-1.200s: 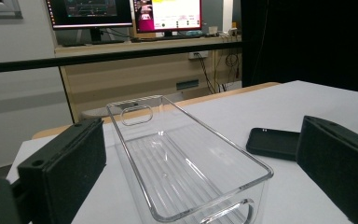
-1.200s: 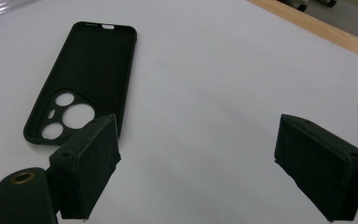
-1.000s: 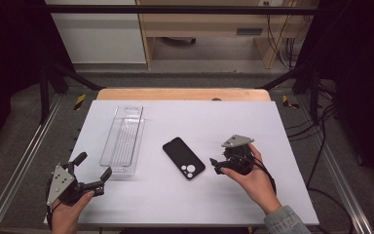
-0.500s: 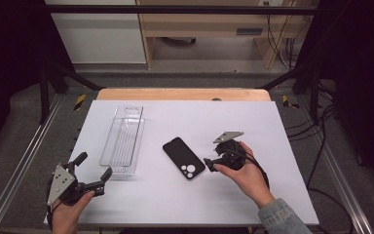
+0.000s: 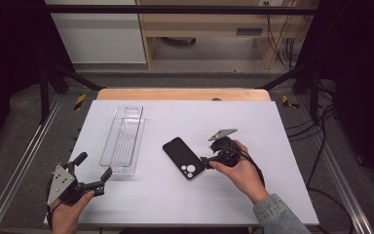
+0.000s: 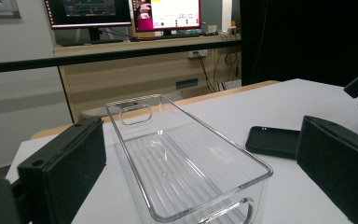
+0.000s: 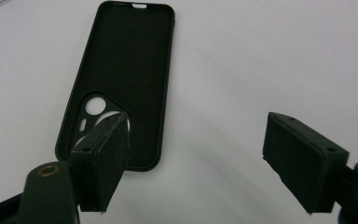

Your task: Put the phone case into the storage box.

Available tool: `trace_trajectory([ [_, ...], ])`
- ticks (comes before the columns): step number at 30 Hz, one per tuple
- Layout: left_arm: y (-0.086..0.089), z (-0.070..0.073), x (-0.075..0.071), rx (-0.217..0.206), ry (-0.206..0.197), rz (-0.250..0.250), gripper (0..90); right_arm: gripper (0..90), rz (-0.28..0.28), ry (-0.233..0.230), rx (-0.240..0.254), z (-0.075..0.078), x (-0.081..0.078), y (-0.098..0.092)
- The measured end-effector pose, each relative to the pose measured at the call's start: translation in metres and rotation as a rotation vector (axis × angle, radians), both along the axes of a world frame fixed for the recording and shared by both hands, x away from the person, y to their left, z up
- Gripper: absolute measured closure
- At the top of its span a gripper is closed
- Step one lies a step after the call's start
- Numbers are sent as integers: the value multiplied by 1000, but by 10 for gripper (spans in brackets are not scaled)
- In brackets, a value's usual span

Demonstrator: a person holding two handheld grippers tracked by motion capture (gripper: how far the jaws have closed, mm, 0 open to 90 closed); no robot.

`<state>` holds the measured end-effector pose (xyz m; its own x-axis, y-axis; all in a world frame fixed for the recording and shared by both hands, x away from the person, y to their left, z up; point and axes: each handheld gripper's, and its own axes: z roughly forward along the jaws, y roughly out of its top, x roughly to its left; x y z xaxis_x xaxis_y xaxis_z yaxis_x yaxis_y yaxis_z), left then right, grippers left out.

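Over at the near left corner of the white tabletop (image 5: pixel 175 195), the left gripper (image 5: pixel 93 171) was held low in a hand with its jaws spread wide and nothing caught between them, pointed toward the clear plastic bin (image 5: pixel 122 140). That bin was seen lying lengthwise just ahead of those jaws, empty, with a handle slot at each short end, and in the left gripper view it sat right between the two black pads (image 6: pixel 65 168) without being touched. A bit right of the bin, the black phone case (image 5: pixel 184 157) was laid flat on the tabletop, inside facing up, camera cutout end toward the person. The right gripper (image 5: pixel 205 160) was held just beside that near end, jaws parted but just eased a little narrower, one jaw hanging over the cutout corner in the right gripper view (image 7: pixel 116 93), nothing gripped yet.
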<state>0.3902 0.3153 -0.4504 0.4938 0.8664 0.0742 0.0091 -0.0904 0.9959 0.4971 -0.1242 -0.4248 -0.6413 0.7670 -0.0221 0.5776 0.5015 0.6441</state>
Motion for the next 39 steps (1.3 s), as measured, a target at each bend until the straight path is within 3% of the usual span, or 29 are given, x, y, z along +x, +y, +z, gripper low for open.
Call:
trace_trajectory([
  [16, 0, 0, 0, -4, -1, 0, 12, 311, 24, 1, -3, -3, 6, 17],
  [39, 0, 0, 0, -5, -1, -4, 10, 430, 17, 38, -15, -11, 11, 23],
])
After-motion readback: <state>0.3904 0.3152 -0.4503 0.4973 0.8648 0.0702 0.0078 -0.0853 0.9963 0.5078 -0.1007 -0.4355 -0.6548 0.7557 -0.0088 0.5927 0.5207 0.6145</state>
